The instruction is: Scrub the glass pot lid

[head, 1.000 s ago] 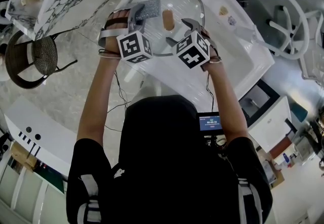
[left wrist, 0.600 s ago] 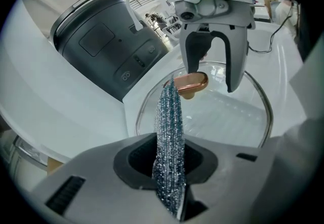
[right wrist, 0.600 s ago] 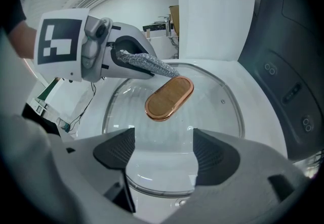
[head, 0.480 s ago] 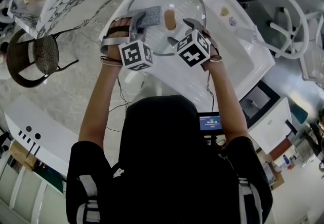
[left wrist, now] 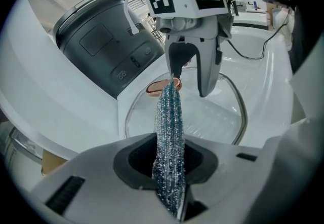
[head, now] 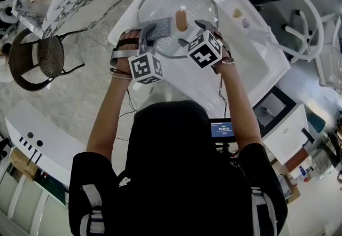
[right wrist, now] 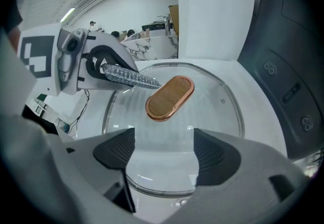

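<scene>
Here, pinched tight in the left gripper point(left wrist: 169, 167): a glittery scrub pad point(left wrist: 169, 132), tip over the glass pot lid point(head: 197, 5), at nine o'clock of its copper knob point(head: 181, 20); flat on the white counter point(head: 240, 69); at five o'clock, right gripper point(right wrist: 164, 149) spread wide, gripping nothing.

Dragged the sparkly scrub pad point(head: 162, 26) down the frame across the glass lid point(head: 200, 8), parking it level with the wooden knob point(head: 181, 20), just left of it. Pulled the left gripper point(head: 148, 33) back toward mid-frame in the head view too, marker cube and all.
</scene>
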### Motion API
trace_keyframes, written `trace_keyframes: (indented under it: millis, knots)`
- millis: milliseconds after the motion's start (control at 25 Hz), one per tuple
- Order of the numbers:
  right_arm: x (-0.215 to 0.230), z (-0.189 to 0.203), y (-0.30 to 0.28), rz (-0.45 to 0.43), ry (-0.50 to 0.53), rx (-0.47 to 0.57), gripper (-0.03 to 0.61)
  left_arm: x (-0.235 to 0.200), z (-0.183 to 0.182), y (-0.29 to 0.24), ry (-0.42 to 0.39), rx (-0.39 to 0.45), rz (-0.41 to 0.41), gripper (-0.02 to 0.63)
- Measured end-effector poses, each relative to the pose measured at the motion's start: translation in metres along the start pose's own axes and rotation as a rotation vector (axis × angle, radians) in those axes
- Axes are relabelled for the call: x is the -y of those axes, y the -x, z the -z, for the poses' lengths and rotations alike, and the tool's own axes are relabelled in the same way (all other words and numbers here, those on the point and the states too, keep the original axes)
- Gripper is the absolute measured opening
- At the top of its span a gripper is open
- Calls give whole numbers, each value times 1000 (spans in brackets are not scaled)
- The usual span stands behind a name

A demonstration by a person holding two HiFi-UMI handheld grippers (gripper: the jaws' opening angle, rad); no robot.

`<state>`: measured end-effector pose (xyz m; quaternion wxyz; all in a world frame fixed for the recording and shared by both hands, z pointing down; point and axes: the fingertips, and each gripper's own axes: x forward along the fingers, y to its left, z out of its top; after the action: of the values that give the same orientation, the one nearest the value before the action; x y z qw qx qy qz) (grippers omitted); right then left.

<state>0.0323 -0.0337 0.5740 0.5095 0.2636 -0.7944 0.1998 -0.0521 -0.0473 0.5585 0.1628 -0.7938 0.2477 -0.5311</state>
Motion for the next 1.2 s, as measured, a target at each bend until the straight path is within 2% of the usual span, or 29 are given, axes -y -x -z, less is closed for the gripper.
trace_keyframes:
  millis: [520,920,1160,1200]
  knots:
    - [-1,0,2,9,-5,-9,347,26,0,16,54,-19,55,72]
    - [-2,0,3,27,-12,-1,347,30,-1,25,169,-41,112,71]
    - [-7,10,12,47,-25,-18,346,21,-7,42,224,-20,98,71]
    - [-6,9,16,56,-28,-16,329,17,-8,44,237,-16,92,71]
